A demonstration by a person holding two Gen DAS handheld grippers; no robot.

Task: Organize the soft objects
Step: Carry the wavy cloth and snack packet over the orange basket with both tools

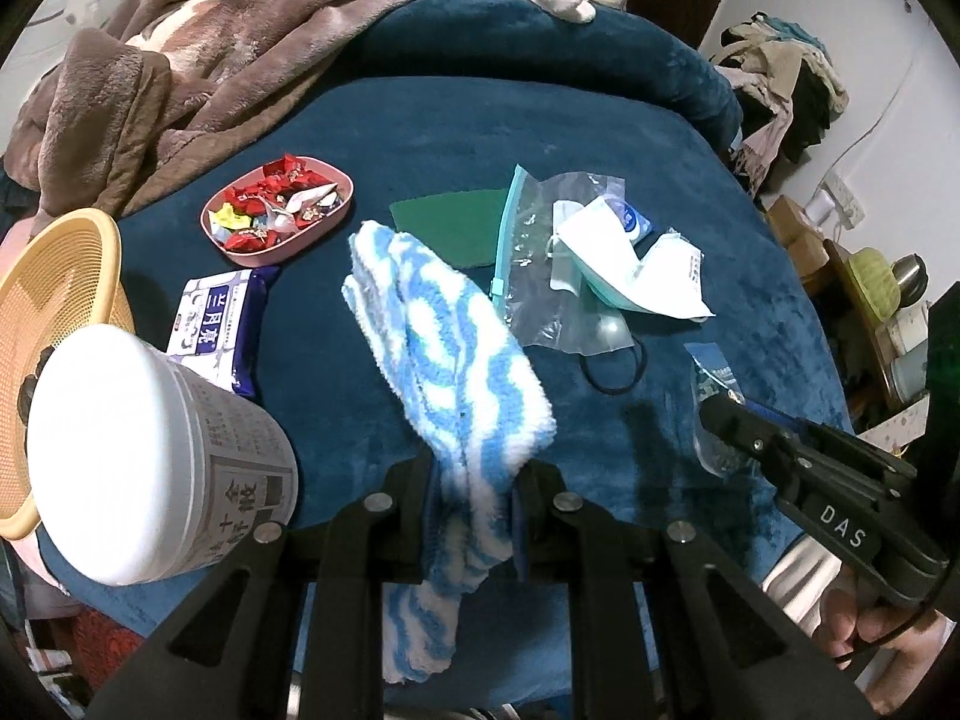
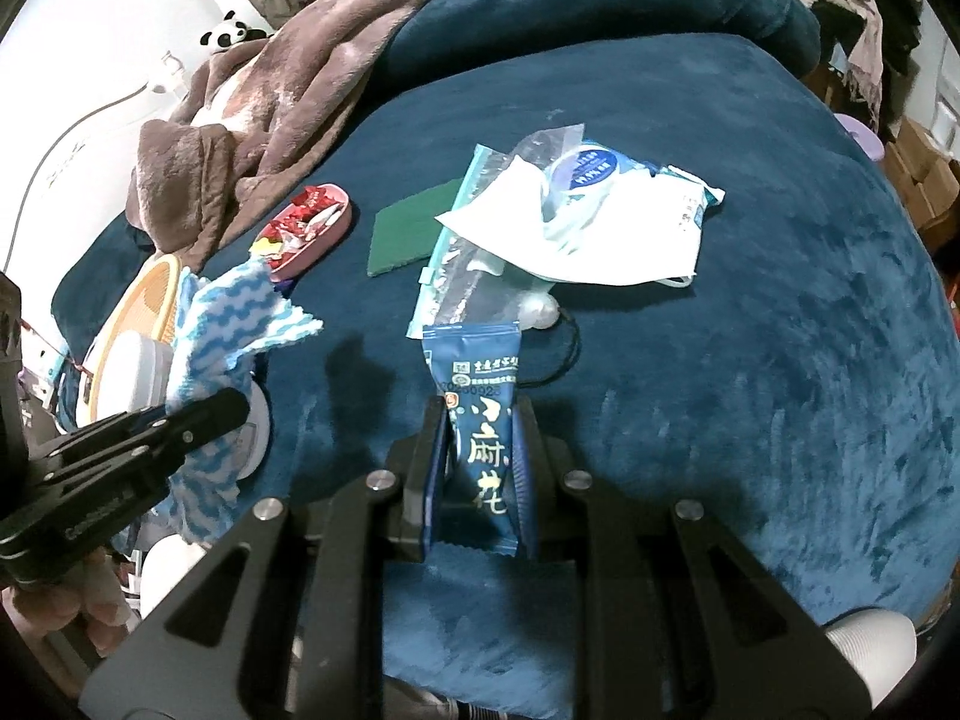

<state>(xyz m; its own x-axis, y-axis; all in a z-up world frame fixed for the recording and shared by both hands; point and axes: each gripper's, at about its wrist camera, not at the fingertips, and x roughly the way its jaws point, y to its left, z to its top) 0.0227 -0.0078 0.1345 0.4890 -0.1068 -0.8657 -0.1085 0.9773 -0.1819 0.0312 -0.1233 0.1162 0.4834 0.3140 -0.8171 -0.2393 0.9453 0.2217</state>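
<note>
Cloth fills the centre of the left wrist view: the left gripper has its jaws clamped on a blue-and-white striped towel, which rises floppily above the fingers and trails below them toward the bottom of the frame. In the right wrist view the right gripper pinches a dark blue snack packet upright between its jaws, above the blue blanket. At the left edge of the left wrist view sit a yellow basket and a white tub; a pink candy tray lies in the upper middle-left. The towel's loose hanging end looks likely to drag across the tub or tray and tip sweets out if it is swung toward the basket. The slick packet is held only by its lower half, so a quick motion could let it slip or twist free.
</note>
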